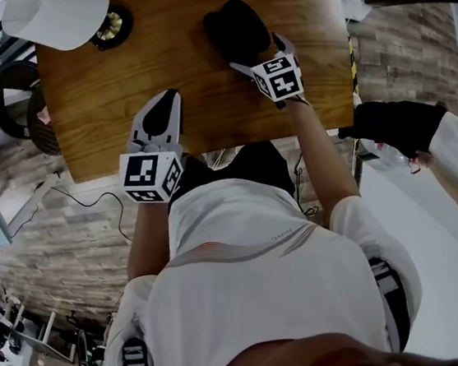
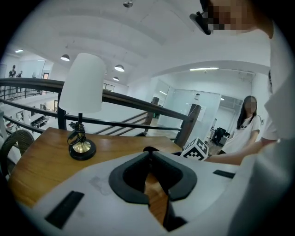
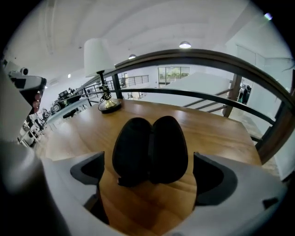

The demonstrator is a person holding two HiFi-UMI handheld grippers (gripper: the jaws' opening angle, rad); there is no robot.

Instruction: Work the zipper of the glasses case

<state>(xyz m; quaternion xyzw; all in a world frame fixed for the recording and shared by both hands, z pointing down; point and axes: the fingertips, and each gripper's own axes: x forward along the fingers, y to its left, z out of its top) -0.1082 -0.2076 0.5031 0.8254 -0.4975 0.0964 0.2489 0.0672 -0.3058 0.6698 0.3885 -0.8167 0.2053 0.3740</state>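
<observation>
Glasses case [image 3: 150,147] lies just ahead of right claw [image 1: 261,55], jaws wide apart; left claw [image 2: 150,174] closed.

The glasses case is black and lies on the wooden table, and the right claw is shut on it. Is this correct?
Not quite: the right claw is open, its jaws wide apart and not touching the black glasses case, which lies on the wooden table. The right gripper view shows this.
</observation>
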